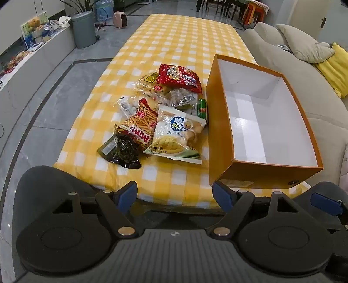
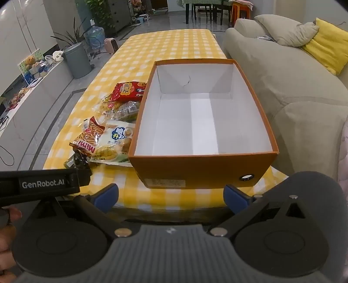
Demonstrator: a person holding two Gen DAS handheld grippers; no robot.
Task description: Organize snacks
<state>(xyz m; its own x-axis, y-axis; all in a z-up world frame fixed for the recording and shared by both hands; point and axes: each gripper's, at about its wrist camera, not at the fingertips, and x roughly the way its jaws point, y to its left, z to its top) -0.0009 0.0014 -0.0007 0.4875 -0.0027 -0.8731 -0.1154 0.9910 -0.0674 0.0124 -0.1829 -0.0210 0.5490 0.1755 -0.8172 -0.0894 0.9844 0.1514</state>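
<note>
Several snack packets lie in a heap on the yellow checked tablecloth [image 1: 174, 39]: a red bag [image 1: 179, 77], a Mimi stick-snack bag [image 1: 139, 126], a white and green bag [image 1: 177, 132], a dark packet [image 1: 121, 150] and a small green can [image 1: 202, 108]. To their right stands an orange box [image 1: 219, 130], white inside and holding nothing; it fills the right wrist view as the box [image 2: 202, 167]. My left gripper [image 1: 175, 197] hangs open over the table's near edge, nothing between its fingers. My right gripper [image 2: 171, 197] is open before the box's near wall.
A beige sofa [image 2: 282, 87] with grey and yellow cushions runs along the table's right side. On the floor to the left stand a grey bin [image 1: 83, 29], a pink heater [image 1: 120, 19] and a low white ledge [image 1: 32, 63]. The left gripper's body [image 2: 39, 185] crosses the right view.
</note>
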